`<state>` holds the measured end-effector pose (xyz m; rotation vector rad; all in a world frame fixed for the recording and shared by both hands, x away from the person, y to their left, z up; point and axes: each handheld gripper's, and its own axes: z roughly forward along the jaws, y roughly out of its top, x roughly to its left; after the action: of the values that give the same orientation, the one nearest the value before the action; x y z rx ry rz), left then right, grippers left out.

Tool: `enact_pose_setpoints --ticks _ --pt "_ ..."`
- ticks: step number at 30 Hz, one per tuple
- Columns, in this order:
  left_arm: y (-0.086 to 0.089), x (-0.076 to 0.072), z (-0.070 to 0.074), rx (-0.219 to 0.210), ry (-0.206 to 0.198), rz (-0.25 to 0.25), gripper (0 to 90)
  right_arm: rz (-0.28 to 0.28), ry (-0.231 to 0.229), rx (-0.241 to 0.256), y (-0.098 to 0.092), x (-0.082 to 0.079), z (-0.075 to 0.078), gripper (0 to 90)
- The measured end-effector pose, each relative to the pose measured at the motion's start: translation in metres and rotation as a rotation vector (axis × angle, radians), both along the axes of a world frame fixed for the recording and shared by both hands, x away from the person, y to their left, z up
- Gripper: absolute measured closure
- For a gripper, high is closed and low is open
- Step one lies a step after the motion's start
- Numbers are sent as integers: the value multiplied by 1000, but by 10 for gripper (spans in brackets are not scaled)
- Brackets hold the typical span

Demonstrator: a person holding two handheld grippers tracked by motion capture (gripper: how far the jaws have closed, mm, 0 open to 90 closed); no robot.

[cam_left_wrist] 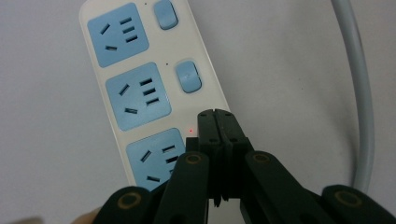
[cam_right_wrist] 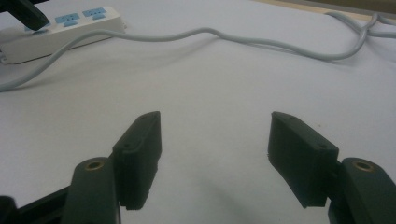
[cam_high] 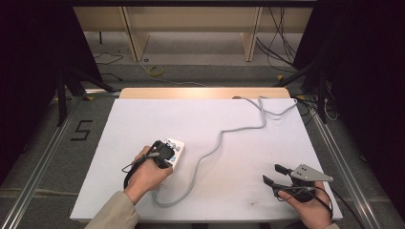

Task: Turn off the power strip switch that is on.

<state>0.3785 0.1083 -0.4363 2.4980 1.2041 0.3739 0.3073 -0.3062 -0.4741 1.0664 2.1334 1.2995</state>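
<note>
A white power strip (cam_left_wrist: 205, 84) with three blue sockets lies on the white table, and two blue rocker switches (cam_left_wrist: 187, 76) show beside the upper sockets. My left gripper (cam_left_wrist: 219, 117) is shut with nothing between its jaws. Its tips sit over the strip's edge beside the nearest socket (cam_left_wrist: 156, 158), right by a small lit red light (cam_left_wrist: 191, 130). In the high view the left gripper (cam_high: 162, 152) covers most of the power strip (cam_high: 176, 145). My right gripper (cam_high: 276, 173) rests open near the table's front right, holding nothing, well away from the power strip (cam_right_wrist: 65, 28).
The strip's grey cable (cam_high: 217, 143) loops near the front edge, then snakes across the middle of the table (cam_high: 143, 119) to the far right corner. A wooden shelf unit (cam_high: 191, 28) and loose cables stand on the floor beyond the table.
</note>
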Motion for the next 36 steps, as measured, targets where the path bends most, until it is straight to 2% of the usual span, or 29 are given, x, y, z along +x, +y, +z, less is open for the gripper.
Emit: enact_pose_setpoints --ticks 12,23,36 --pt "0 2 -1 18 9 7 893 0 -2 2 0 0 0 359" --pt "-1 3 -1 18 25 19 894 0 0 3 0 0 0 359" --pt "-4 4 0 49 30 18 895 0 1 3 0 0 0 359"
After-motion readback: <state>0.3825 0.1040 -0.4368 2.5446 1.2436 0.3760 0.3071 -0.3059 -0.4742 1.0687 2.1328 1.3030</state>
